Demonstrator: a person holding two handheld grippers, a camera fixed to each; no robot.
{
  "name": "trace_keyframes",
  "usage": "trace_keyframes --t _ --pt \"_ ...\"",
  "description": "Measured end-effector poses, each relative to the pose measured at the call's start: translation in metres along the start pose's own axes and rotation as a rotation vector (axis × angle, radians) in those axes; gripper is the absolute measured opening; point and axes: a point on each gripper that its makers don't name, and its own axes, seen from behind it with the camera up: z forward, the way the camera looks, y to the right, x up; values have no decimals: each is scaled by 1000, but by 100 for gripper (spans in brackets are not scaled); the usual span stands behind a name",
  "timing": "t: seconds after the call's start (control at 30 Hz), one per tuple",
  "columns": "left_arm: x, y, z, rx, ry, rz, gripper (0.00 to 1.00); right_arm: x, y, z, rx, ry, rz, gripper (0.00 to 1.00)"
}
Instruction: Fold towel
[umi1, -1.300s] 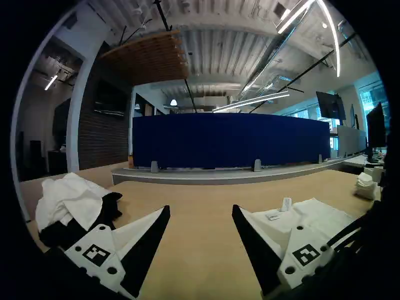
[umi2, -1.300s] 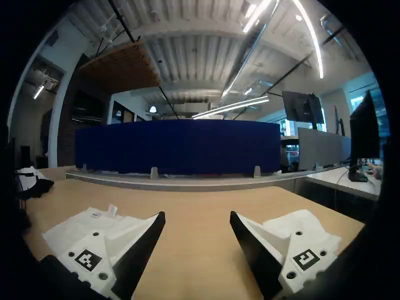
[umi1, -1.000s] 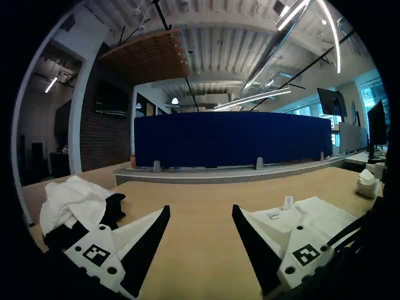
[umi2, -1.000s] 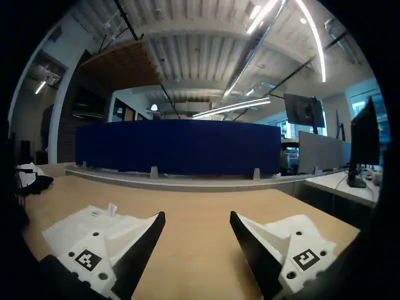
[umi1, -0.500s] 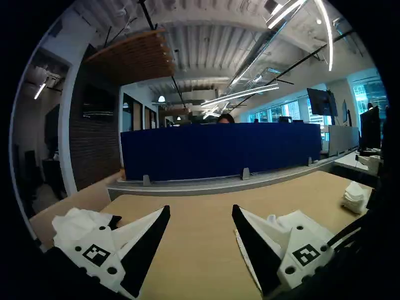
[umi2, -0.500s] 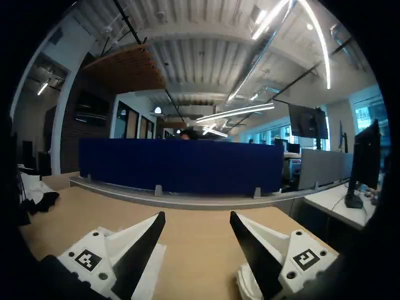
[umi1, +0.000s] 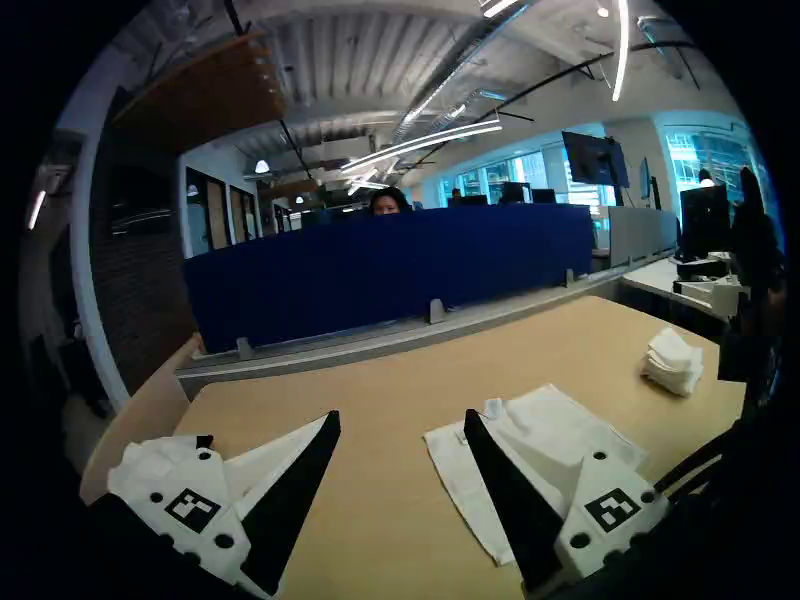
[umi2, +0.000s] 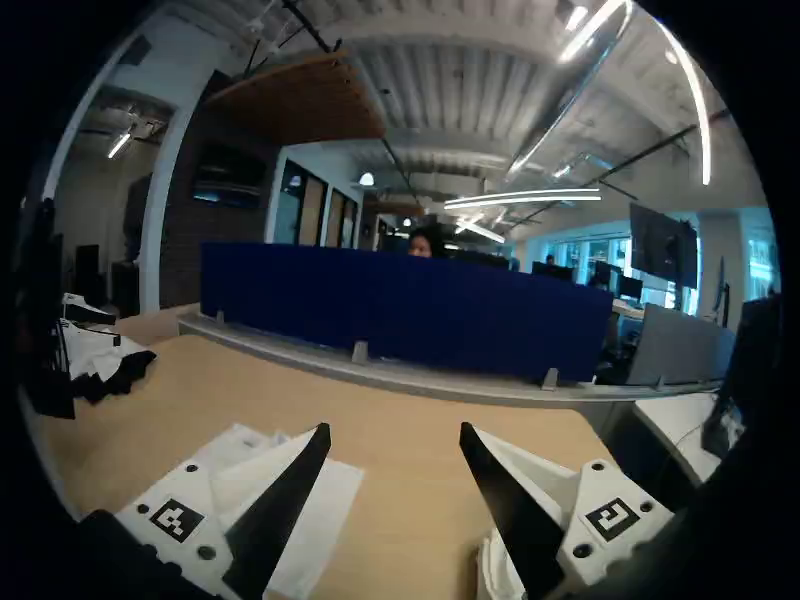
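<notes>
The left gripper has its two fingers wide apart, with nothing between them but bare wood. The right gripper also has its fingers apart and holds nothing. Both are above the light brown counter. The towel is white and lies spread flat on the counter, close to the near edge. In the left gripper view it lies partly behind the right-hand finger. In the right gripper view it lies behind the left-hand finger. A small stack of folded towels sits near the counter's right edge. A heap of white and black cloth sits by the left edge. A long blue screen stands along the far edge, and a person's head peeks over it.
</notes>
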Motion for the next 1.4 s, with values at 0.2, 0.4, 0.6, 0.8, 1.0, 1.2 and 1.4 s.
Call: trace_keyframes --t 0.2,0.4,0.6,0.8,1.0,1.2,1.4 --pt "-11 24 -1 -91 -73 36 92 -11 -23 -2 93 -82 -45 100" --pt "-22 44 -5 -175 -137 40 92 -24 -39 -5 162 -158 -70 100" --pt "-32 55 -7 -218 -172 58 92 -38 -46 -6 196 -205 -86 100" --pt "-55 66 -10 -263 -223 93 92 -65 -57 -8 239 -266 -105 100" --pt "-85 76 -8 -284 -277 121 92 -97 -63 -9 260 -317 -104 100" --pt "-114 91 -3 -315 -326 138 92 -127 -70 -9 283 -364 -110 100" --pt "-143 103 2 -345 -371 149 92 -156 -77 -9 303 -406 -124 100"
